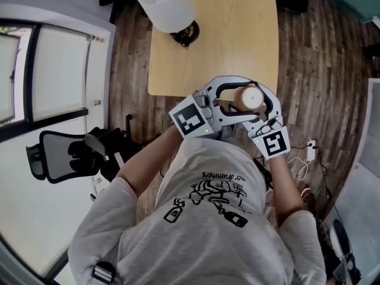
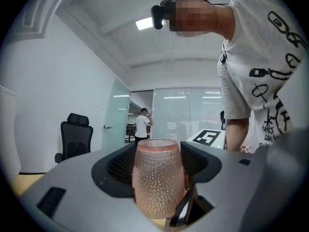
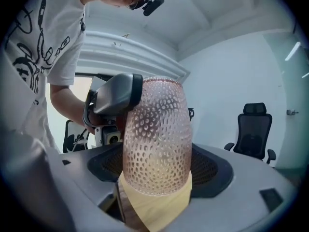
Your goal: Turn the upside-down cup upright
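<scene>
A pink dimpled glass cup (image 1: 250, 98) stands vertical over the near edge of the wooden table (image 1: 237, 34). My left gripper (image 1: 237, 103) reaches in from the left and my right gripper (image 1: 262, 108) from the near right; both close round the cup. In the left gripper view the cup (image 2: 158, 178) fills the gap between the dark pads, a ring-like rim at its top. In the right gripper view the cup (image 3: 155, 139) sits between the pads just over the table corner (image 3: 154, 211), and a left finger (image 3: 116, 98) presses its upper side. Which end is the mouth I cannot tell.
A lamp with a white shade (image 1: 166, 5) stands at the table's far left. A black office chair (image 1: 65, 153) is on the floor to the left. A white plug and cable (image 1: 309, 153) lie on the plank floor to the right.
</scene>
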Demonstrator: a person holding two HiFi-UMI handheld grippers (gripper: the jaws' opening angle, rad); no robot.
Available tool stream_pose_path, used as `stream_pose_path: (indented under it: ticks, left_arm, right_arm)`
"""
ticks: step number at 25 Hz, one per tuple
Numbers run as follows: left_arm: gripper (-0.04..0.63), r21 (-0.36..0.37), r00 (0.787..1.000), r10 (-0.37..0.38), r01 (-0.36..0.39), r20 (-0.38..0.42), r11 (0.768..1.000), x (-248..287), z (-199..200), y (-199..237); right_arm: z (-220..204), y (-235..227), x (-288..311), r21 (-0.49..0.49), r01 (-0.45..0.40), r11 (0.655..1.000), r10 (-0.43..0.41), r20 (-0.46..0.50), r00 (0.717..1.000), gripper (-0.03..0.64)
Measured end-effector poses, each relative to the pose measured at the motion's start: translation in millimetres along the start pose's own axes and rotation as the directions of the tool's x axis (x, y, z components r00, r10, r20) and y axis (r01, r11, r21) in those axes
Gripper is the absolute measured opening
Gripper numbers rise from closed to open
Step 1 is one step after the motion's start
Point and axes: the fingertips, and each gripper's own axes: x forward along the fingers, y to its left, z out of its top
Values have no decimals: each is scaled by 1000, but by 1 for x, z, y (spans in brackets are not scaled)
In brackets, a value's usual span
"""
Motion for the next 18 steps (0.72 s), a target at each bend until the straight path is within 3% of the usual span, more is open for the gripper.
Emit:
stream_pose_path:
  ticks: [9, 18]
  left_arm:
    - [299, 34, 998, 63, -62, -28, 997, 11, -53, 30]
    - [300, -3, 995, 86, -87, -54, 996, 15, -122, 51]
  right_arm:
    - [-49, -22, 16, -65, 12, 998, -20, -116, 993, 368]
    - [-113, -38, 31, -63, 33, 998, -45, -206, 978, 367]
